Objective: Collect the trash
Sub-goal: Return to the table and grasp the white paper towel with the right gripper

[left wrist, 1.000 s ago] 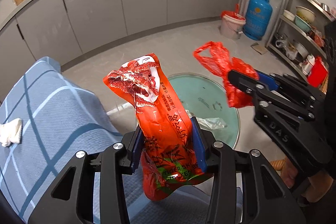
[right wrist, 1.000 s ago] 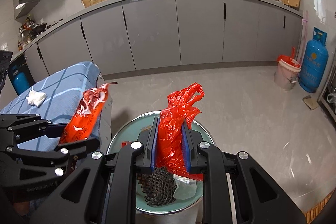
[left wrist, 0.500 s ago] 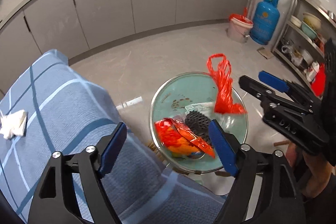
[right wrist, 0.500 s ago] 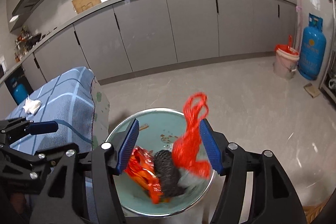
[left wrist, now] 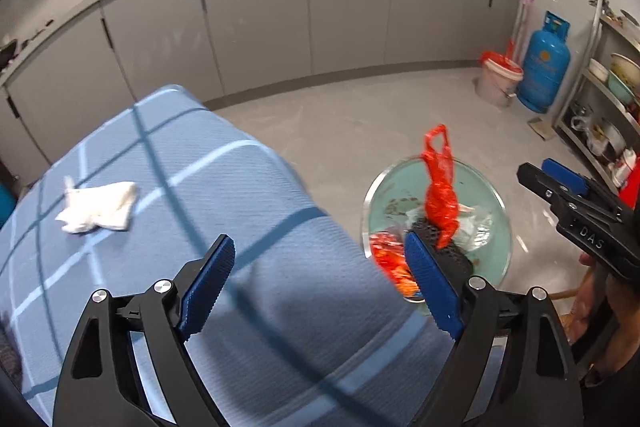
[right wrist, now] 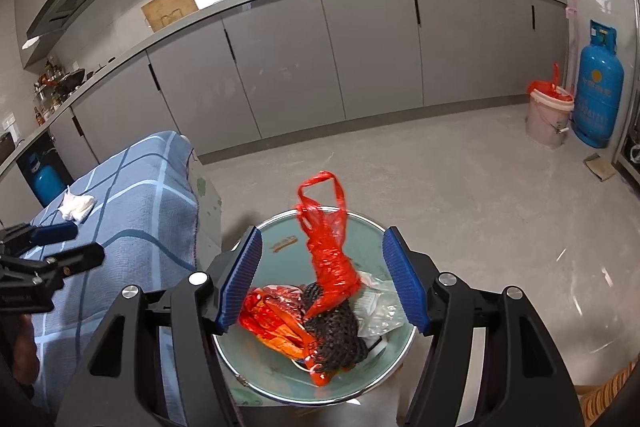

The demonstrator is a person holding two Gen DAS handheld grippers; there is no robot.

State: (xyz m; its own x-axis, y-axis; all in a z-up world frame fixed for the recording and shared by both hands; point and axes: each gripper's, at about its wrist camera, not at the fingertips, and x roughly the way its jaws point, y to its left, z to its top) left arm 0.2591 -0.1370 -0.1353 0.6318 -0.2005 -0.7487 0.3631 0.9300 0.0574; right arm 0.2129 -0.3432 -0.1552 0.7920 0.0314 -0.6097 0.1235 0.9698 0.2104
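A round teal basin (right wrist: 280, 227) on the floor holds an orange snack wrapper (right wrist: 272, 315), a black mesh lump (right wrist: 336, 331), clear plastic (right wrist: 376, 307) and a red plastic bag (right wrist: 332, 259), whose handles stick up. My right gripper (right wrist: 322, 239) hangs above the basin, jaws opening; the bag shows between them, untouched. My left gripper (left wrist: 318, 243) is over the blue checked tablecloth (left wrist: 200, 187), jaws opening with nothing in them. A crumpled white tissue (left wrist: 98, 207) lies on the cloth to its far left. To its right stands the basin (left wrist: 496, 195) with the red bag (left wrist: 440, 187).
Grey cabinets run along the back wall. A bucket with a red liner (right wrist: 548, 115) and a blue gas cylinder (right wrist: 600, 83) stand at the far right. A metal shelf with dishes (left wrist: 608, 107) is on the right. Bare floor surrounds the basin.
Both grippers opened. The orange wrapper left my left jaws and the red bag left my right jaws; both now lie in the basin. My left gripper swung left over the tablecloth.
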